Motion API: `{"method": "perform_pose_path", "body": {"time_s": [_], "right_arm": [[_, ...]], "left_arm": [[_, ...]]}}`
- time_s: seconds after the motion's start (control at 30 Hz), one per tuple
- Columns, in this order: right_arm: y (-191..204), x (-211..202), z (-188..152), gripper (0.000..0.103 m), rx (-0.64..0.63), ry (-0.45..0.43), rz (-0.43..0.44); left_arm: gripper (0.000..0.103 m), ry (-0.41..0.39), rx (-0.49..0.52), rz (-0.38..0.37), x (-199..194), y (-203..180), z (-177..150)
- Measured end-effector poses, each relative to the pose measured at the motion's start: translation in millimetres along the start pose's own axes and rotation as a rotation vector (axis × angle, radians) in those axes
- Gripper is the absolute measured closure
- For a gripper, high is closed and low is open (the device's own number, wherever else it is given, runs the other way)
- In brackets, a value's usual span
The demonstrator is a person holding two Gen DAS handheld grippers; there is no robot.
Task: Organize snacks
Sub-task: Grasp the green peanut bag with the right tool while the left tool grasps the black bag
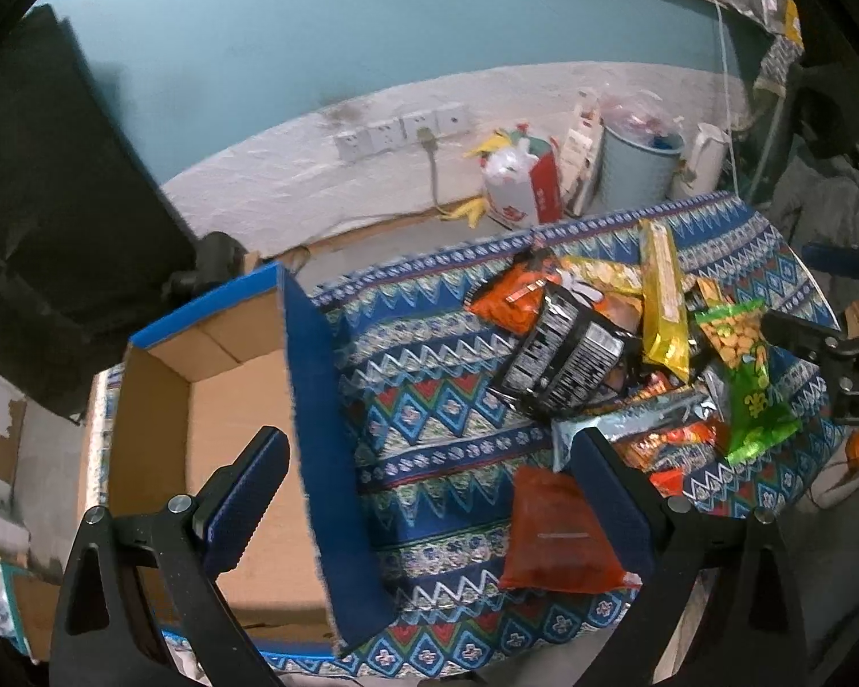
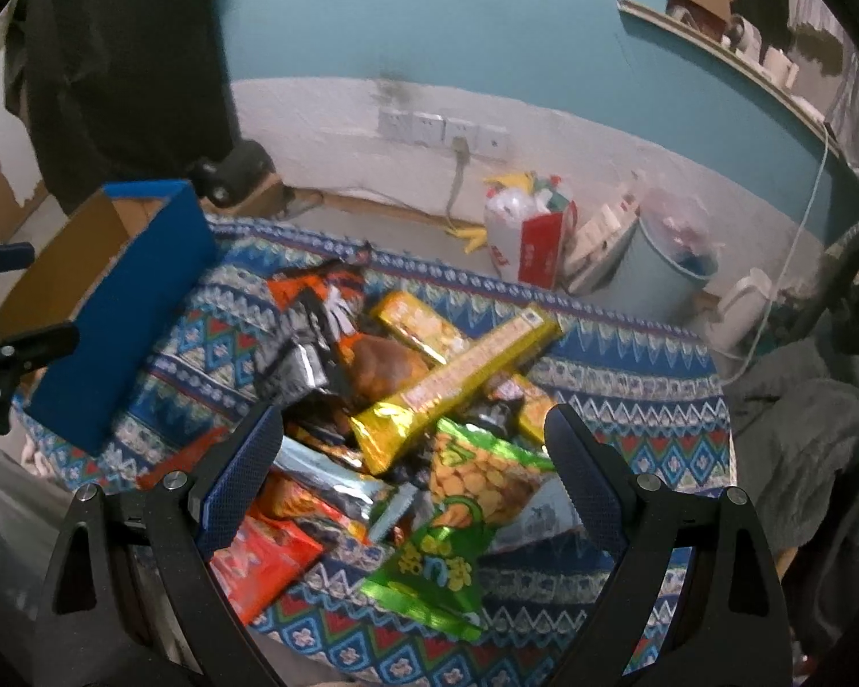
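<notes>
- Right now both my tools gape apart, empty: left tool (image 1: 429, 486), right tool (image 2: 412, 458).
- Closing on the crinkly green biscuit bag (image 2: 458, 492) may snag the long yellow foil pack (image 2: 458, 383) overlapping it, I judge.

No legible text on snack packets (image 2: 429, 418).

You have mixed snack packets (image 2: 424, 401) piled right of the open, empty blue cardboard box (image 1: 309, 401), one red packet (image 1: 555, 538) nearest it.
</notes>
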State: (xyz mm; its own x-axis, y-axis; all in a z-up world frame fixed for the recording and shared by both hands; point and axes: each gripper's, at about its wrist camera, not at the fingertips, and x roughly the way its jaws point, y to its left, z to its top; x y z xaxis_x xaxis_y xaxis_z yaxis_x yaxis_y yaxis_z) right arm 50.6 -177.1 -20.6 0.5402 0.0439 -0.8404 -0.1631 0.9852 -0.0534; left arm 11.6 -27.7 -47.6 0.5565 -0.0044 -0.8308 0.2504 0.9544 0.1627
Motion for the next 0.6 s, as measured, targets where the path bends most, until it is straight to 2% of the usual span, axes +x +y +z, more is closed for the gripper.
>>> {"method": "perform_pose_path", "body": {"time_s": [0.43, 0.6], "right_arm": [[-26, 50, -34, 0.012, 0.04, 0.182, -0.051], [-31, 66, -43, 0.012, 0.058, 0.227, -0.059]], "left_arm": [[0.003, 0.066, 0.101, -0.075, 39, -33, -5], [0.003, 0.092, 0.142, -0.068, 57, -46, -8]]}}
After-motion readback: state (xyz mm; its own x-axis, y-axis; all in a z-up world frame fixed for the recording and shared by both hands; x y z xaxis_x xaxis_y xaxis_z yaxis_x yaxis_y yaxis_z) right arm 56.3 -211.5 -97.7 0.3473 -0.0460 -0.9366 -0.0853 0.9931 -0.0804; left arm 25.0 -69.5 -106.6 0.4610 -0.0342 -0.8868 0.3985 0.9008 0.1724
